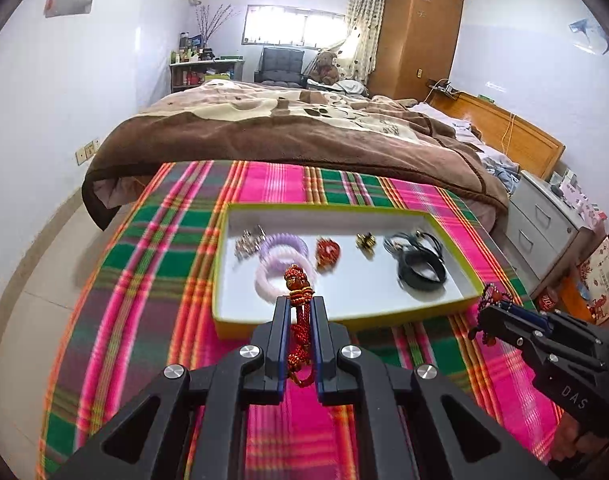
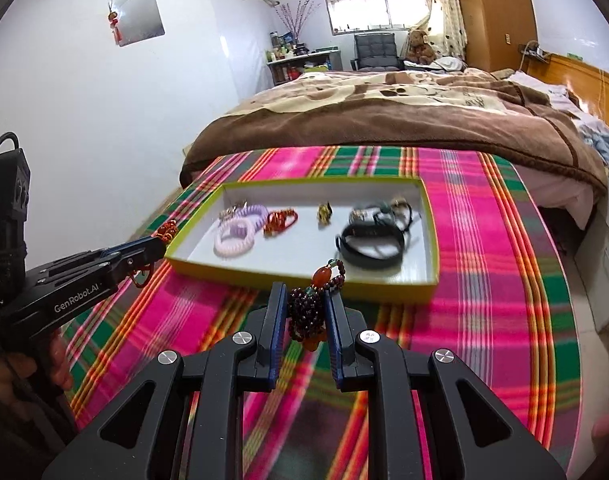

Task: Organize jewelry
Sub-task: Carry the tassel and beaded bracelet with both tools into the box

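Note:
A shallow white tray with a yellow-green rim lies on the plaid cloth. It holds purple coil bands, a red bracelet, a small gold piece, silver pieces and black bands and cords. My left gripper is shut on a red braided cord bracelet, just before the tray's near rim. My right gripper is shut on a dark purple bead bracelet with an orange stone, near the tray's right corner.
The pink and green plaid cloth covers the table. Behind it is a bed with a brown blanket. A grey drawer unit stands to the right. White walls lie to the left.

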{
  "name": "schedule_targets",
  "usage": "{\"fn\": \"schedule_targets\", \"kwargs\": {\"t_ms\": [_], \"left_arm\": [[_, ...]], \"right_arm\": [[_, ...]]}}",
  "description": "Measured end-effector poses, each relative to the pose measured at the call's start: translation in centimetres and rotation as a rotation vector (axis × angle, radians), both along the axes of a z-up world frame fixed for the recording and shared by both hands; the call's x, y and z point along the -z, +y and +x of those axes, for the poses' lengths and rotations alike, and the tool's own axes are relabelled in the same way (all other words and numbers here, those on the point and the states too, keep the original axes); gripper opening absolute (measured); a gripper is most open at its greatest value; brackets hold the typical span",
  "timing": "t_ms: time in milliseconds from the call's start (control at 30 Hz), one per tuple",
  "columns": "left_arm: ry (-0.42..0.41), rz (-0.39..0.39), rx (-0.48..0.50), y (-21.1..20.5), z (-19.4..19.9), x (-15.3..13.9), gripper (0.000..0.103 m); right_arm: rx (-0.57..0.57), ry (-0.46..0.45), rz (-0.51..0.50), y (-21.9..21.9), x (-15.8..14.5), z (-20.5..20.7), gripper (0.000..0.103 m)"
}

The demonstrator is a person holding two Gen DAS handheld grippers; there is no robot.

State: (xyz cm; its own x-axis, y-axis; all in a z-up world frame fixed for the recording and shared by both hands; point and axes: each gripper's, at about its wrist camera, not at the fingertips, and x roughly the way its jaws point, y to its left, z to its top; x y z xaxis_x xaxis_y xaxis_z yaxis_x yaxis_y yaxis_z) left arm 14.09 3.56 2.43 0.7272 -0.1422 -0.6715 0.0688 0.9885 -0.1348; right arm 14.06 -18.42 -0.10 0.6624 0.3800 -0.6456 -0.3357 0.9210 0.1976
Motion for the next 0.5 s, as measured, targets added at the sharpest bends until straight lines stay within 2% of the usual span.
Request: {"fn": "schedule_targets", "kwargs": {"t_ms": [167, 267, 500], "left_arm": [[0.015, -0.013, 0.004, 0.8, 2.5, -0.1, 0.01], [0.016, 0.017, -0.009, 1.2, 3.9, 0.1, 0.01], [0.053, -0.005, -0.008, 2.0, 6.4, 1.8, 0.01]], "right_arm": [[-0.013, 0.002, -0.006, 1.4, -0.3, 2.6, 0.019], [-0.034, -0.007, -0.015, 2.5, -0.3, 4.2, 0.019], [-0.078, 0.03, -0.031, 4.5, 1.4, 7.9, 0.019]]}}
